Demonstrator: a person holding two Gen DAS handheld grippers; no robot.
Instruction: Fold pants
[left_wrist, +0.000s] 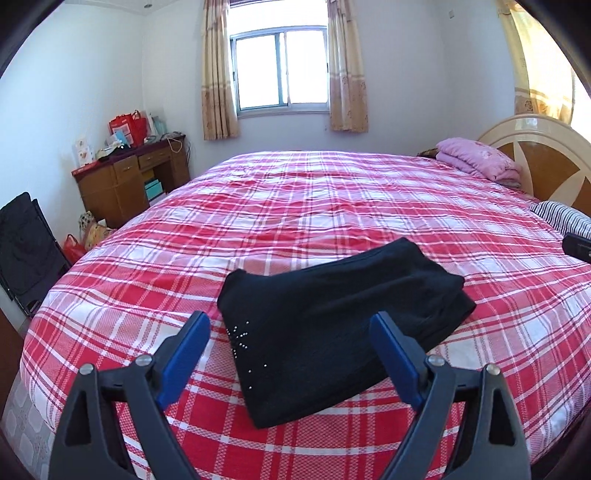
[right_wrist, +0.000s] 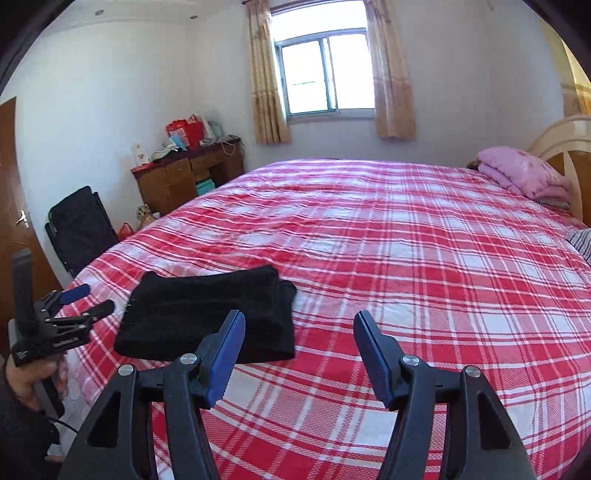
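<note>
Pants (left_wrist: 332, 332) lying folded compact near bed (left_wrist: 332, 206) front edge; left gripper (left_wrist: 290, 332), right gripper (right_wrist: 299, 328) hovering spread, empty; task appearing complete.

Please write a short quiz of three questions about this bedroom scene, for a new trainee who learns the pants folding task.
1. True or false: the left gripper is shut on the black pants.
2. What do the pants lie on?
A. the wooden desk
B. the red plaid bed cover
C. the pink blanket
3. Fill in: the pants lie as a compact ____ bundle, and the right gripper is ____.

Key:
1. False; it is open and holds nothing.
2. B, the red plaid bed cover.
3. folded; open.
</note>
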